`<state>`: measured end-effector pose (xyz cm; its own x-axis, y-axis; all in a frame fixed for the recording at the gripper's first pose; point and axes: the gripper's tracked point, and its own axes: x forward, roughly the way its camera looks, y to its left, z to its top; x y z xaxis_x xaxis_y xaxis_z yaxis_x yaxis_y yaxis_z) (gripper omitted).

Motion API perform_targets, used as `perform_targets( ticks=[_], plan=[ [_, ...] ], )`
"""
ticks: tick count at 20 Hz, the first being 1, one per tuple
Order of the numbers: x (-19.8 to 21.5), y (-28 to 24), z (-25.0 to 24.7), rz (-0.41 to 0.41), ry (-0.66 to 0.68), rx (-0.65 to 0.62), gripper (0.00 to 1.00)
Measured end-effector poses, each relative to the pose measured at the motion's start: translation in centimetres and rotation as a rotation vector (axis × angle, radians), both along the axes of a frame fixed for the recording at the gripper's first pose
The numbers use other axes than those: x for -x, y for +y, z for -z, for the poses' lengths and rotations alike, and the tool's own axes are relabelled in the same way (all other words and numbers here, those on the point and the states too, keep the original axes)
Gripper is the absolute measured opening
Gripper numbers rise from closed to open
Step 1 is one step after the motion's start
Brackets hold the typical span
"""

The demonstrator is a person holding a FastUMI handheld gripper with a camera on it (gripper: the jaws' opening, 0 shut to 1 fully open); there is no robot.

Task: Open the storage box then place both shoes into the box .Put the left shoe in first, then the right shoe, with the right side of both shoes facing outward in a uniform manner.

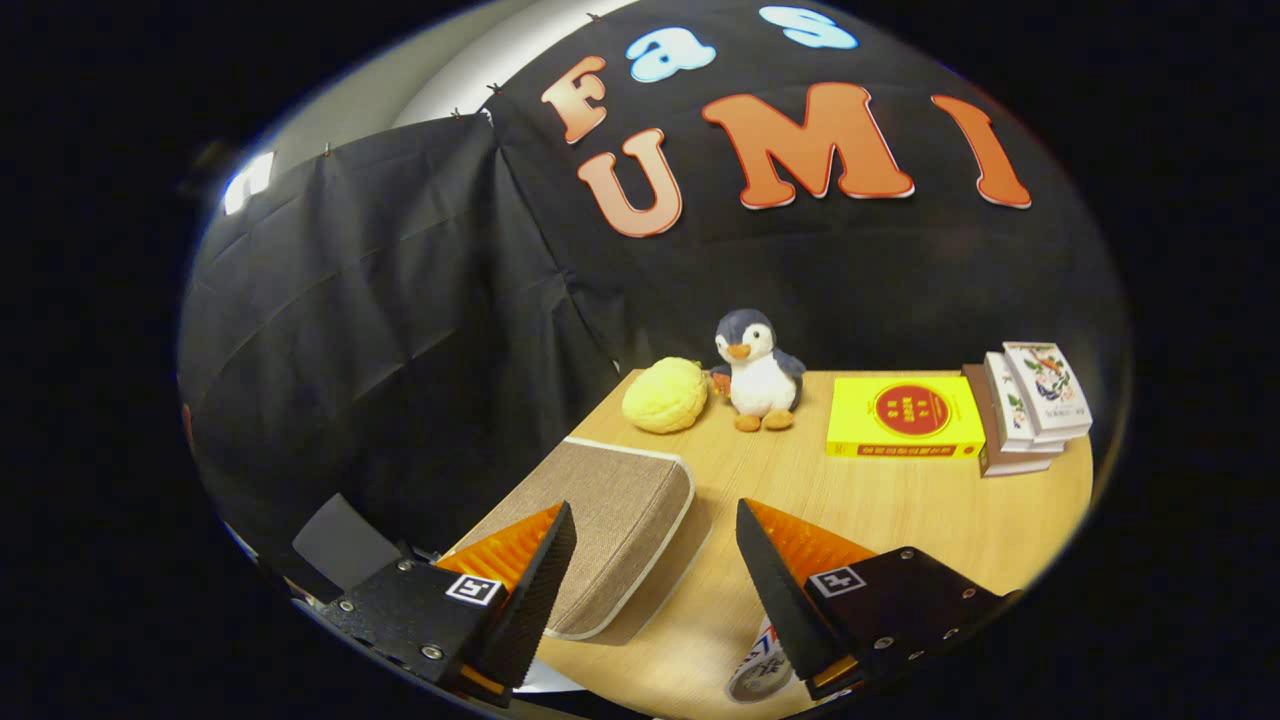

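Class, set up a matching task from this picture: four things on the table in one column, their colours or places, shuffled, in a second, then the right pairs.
Things
1. storage box
2. penguin toy
3. yellow book
4. tool

Descriptions
A. open, holding nothing
B. beside the stack of books
C. beige, lid closed, just ahead of the fingers
D. next to the yellow plush ball

Pairs: 1-C, 2-D, 3-B, 4-A
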<state>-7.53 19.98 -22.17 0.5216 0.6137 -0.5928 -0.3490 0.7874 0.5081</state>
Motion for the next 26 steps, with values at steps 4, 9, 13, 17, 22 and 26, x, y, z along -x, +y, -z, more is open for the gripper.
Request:
perform_targets(
  ticks=[4, 9, 13, 17, 22, 26],
  plan=[
    [1.2, 1.2, 2.8, -0.004, 0.12, -0.046, 0.96],
    [2.8, 3.3, 6.4, -0.024, 0.283, -0.107, 0.96],
    [3.9, 4.7, 9.4, -0.022, 0.39, -0.14, 0.96],
    [4.8, 6.7, 10.7, -0.047, 0.452, -0.19, 0.96],
    [5.2, 9.3, 11.4, -0.039, 0.511, -0.279, 0.97],
    [5.2, 10.5, 11.8, -0.001, 0.584, -0.383, 0.96]
  ],
)
